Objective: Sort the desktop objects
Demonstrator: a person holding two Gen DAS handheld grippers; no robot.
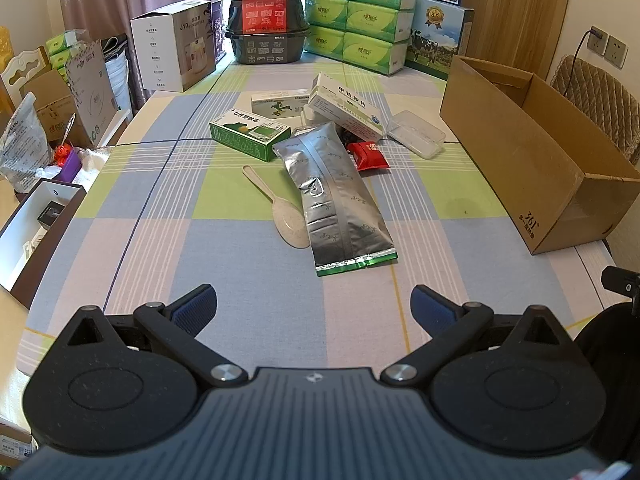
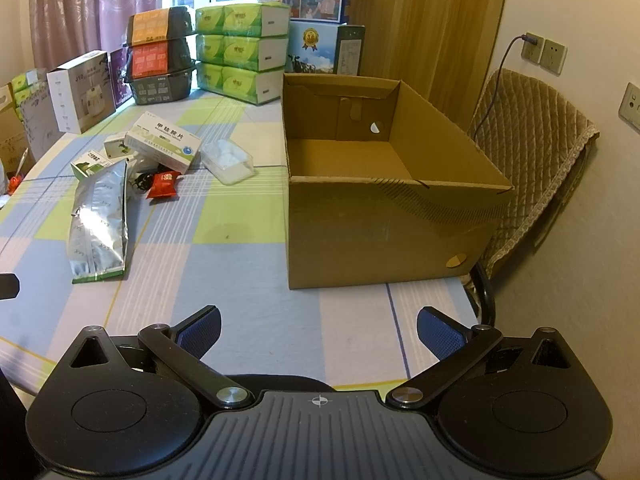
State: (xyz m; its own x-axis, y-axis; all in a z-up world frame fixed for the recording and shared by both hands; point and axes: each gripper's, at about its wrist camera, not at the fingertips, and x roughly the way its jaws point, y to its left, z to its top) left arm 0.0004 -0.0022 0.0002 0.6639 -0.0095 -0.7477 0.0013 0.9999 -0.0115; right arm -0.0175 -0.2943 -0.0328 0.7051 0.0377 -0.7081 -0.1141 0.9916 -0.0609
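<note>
Left gripper [image 1: 314,304] hovers with fingers spread wide and empty above the checked tablecloth [image 1: 160,200], facing a silver foil pouch [image 1: 334,196] overlapping a beige spoon [image 1: 280,208] (medicine boxes behind). Right gripper [image 2: 318,328], equally wide and empty, faces the open cardboard box [image 2: 384,224]

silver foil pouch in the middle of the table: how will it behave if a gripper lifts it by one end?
The silver foil pouch looks creased and lumpy, so it will probably sag and bend, not stay rigid. Its glossy film may slip between pads. It overlaps the beige spoon, so dragging it could shift that.
</note>
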